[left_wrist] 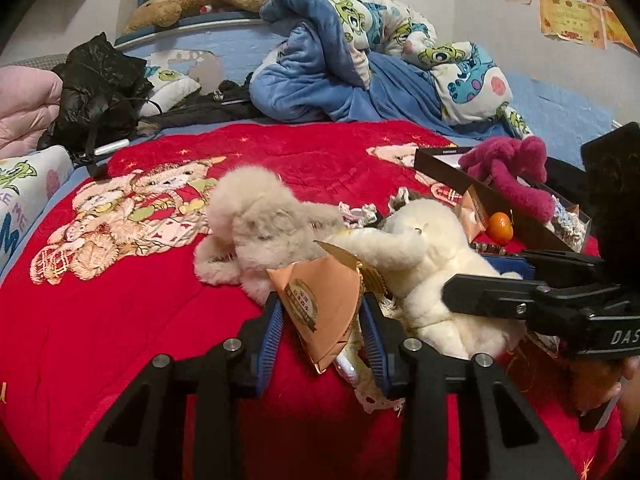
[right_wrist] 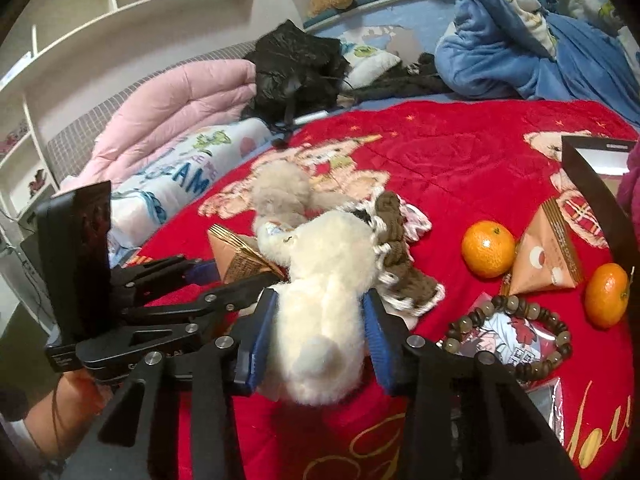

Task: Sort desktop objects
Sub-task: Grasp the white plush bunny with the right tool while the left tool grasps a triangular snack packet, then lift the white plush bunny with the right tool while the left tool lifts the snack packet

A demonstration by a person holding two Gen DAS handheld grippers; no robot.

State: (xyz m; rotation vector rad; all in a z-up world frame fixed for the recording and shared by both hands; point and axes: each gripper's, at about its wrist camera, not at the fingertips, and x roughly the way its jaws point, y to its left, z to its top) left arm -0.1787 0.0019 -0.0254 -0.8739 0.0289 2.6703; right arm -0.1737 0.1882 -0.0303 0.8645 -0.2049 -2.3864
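Packet (left_wrist: 320, 312) sits between left jaws; white plush (right_wrist: 320, 320) between right.

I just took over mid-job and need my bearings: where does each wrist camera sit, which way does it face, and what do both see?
Left wrist: on the left gripper, looking down its fingers at a tan packet between them; the right gripper crosses its right edge.
Right wrist: on the right gripper, facing the white plush it clamps; the left gripper and a hand show at left.
Shared: red blanket, white plush, packet.

Open red blanket (left_wrist: 120, 320) left, toys, oranges (right_wrist: 488, 254), box (left_wrist: 500, 204) crowding right
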